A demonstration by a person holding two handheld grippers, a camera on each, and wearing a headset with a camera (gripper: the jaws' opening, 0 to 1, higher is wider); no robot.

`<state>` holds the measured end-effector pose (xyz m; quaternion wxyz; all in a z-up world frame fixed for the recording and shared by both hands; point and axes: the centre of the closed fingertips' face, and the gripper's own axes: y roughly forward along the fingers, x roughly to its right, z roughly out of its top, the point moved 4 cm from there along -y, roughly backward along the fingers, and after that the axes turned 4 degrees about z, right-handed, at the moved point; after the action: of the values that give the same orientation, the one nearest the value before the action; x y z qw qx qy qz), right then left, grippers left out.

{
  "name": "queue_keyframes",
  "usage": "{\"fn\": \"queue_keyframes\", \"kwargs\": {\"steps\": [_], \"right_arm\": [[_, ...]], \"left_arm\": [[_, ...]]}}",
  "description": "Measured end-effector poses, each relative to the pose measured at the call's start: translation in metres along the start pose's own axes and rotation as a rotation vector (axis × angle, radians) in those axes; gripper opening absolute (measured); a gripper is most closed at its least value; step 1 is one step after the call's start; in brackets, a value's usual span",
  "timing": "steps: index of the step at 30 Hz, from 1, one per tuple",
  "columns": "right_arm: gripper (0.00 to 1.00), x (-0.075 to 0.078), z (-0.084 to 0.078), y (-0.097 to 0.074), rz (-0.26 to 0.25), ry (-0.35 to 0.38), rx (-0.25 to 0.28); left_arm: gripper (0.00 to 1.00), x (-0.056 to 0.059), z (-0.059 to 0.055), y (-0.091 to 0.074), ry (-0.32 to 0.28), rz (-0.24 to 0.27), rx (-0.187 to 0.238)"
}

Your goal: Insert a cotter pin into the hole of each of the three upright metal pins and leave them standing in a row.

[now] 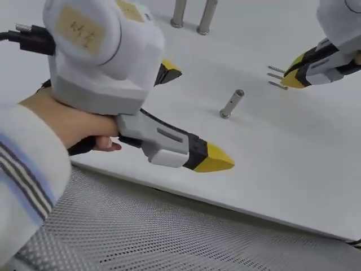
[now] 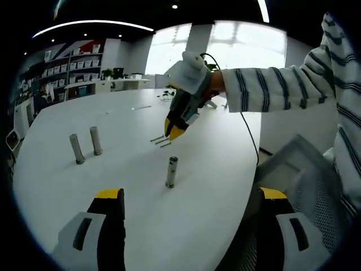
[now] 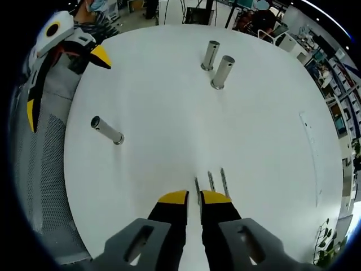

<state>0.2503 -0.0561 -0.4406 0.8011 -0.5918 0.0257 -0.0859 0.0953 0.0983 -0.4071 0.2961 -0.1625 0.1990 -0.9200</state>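
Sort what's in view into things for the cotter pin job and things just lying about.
For the job:
paired metal pins
lone metal pin
three cotter pins

Just lying about:
perforated grey panel
background shelves

Head view looks down; facing gripper views share the lone pin (image 2: 171,171).

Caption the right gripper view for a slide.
Right gripper grips three cotter pins; three metal pins stand ahead on the white table.
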Motion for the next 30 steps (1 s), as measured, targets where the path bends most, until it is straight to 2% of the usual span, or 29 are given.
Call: {"fn": "queue_keyframes", "kwargs": {"steps": [7, 11, 16, 18, 19, 22, 24, 27, 28, 30], "right_arm": [[0.03, 0.002, -0.008, 0.006, 0.024, -0.019, -0.049], [0.02, 0.004, -0.008, 0.006, 0.03, -0.036, -0.055], [0.01, 0.006, -0.011, 0.01, 0.039, -0.011, -0.069], [0.01, 0.004, -0.013, 0.013, 0.057, 0.007, -0.08], [0.0, 0.004, -0.01, 0.012, 0.067, -0.007, -0.065], [0.0, 0.002, -0.012, 0.01, 0.064, 0.009, -0.072], [0.0, -0.001, -0.012, 0.009, 0.046, -0.037, -0.083], [0.0, 0.0, -0.01, 0.011, 0.035, -0.194, -0.105], [0.0, -0.001, -0.01, 0.011, 0.033, -0.226, -0.113], [0.0, -0.003, -0.01, 0.012, 0.024, -0.242, -0.124]], "left_arm": [[0.95, -0.005, -0.001, -0.001, -0.012, 0.009, -0.007], [0.95, -0.006, -0.002, -0.002, -0.012, 0.011, -0.017], [0.94, -0.009, -0.004, -0.003, -0.024, 0.016, -0.027], [0.93, -0.012, -0.006, -0.004, -0.03, 0.022, -0.035], [0.93, -0.014, -0.006, -0.005, -0.032, 0.027, -0.038], [0.93, -0.016, -0.006, -0.007, -0.029, 0.035, -0.039], [0.93, -0.018, -0.007, -0.008, -0.023, 0.046, -0.045], [0.93, -0.023, -0.009, -0.009, -0.016, 0.061, -0.058], [0.93, -0.023, -0.009, -0.01, -0.015, 0.063, -0.06], [0.92, -0.023, -0.008, -0.011, -0.016, 0.065, -0.062]]}}
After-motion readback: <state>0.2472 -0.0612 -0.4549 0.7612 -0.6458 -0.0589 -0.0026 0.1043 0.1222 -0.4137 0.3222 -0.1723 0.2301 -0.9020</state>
